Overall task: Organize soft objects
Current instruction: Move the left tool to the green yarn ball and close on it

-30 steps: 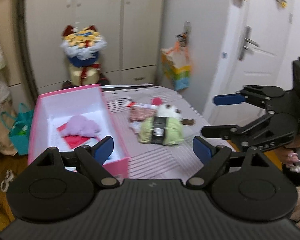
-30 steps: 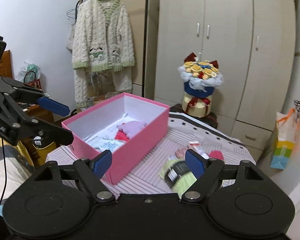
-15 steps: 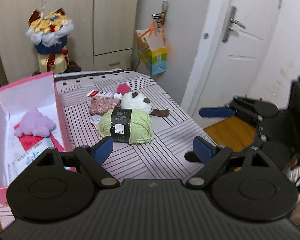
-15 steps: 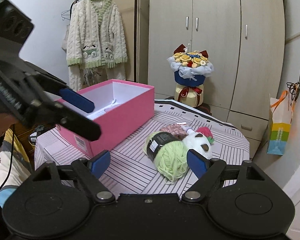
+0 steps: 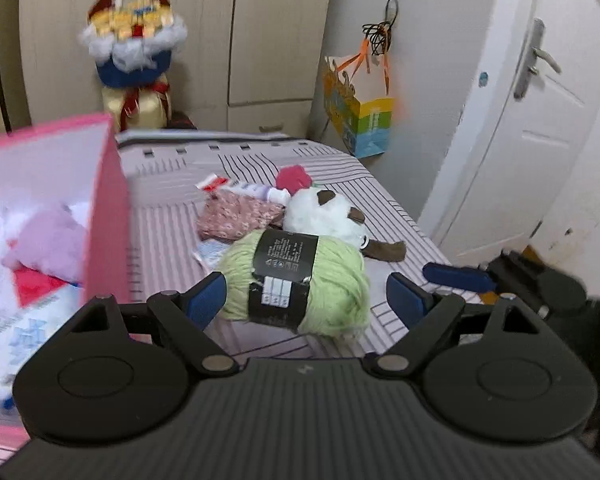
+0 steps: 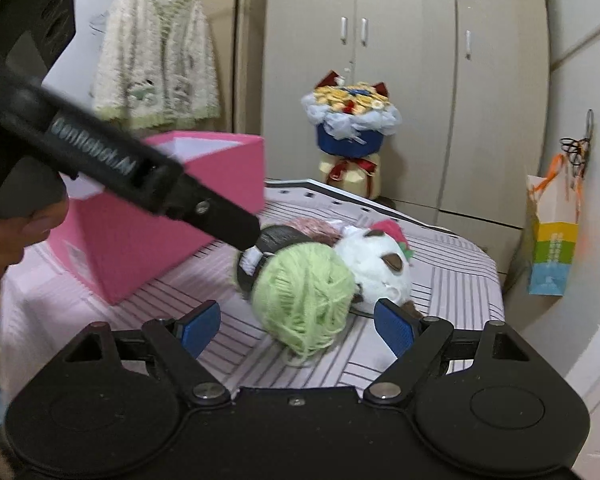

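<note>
A green yarn ball with a black label lies on the striped bed. My left gripper is open, its blue pads on either side of the yarn and clear of it. My right gripper is open too, with the yarn ball just ahead between its fingers, not pressed. Behind the yarn lie a white plush with brown patches, a floral pouch and a red soft piece. The pink box at the left holds a purple plush. One left finger crosses the right wrist view.
A flower bouquet stands behind the bed by the wardrobe. A colourful gift bag hangs on the wall near the white door. A cream cardigan hangs at the back left. A hand holds the left gripper.
Both grippers have come down toward the bed. The left one has swung from the pink box over to the yarn, which now looks larger in both views. Jaw widths look unchanged.
</note>
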`<state>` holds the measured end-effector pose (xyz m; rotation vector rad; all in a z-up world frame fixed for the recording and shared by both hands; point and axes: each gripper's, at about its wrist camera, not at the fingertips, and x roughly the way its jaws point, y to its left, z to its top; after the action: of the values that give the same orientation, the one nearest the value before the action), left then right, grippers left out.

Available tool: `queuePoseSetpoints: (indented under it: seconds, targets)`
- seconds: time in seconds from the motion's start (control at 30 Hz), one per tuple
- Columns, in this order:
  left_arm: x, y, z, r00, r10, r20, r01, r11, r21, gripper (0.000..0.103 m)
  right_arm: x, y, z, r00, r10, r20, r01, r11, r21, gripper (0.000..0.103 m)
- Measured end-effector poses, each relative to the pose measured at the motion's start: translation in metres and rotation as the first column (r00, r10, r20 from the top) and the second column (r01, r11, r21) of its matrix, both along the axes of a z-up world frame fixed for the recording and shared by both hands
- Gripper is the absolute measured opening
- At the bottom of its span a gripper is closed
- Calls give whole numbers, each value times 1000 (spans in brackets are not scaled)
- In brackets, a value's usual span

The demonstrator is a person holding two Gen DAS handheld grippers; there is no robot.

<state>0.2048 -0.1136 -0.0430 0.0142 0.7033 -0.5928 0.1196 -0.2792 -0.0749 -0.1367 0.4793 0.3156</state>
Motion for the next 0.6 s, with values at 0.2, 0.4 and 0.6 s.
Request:
queuePoseSetpoints:
  seconds: [0.2,0.4,0.6]
  targets:
    - [31,-4,-16,997,66,-50,-68,997,-22,85,17,2,-6,998,-15,-59,18,998,62,90]
    - [46,-7,-28,991,134,-25,-134,991,-26,85,29,-3,-15,991,-54,-123,77,979,189,91]
    - [56,-4,-35,985,169,-27,-170,983,-63,87,28,2,-25,981,-135,-141,164,961,224,91]
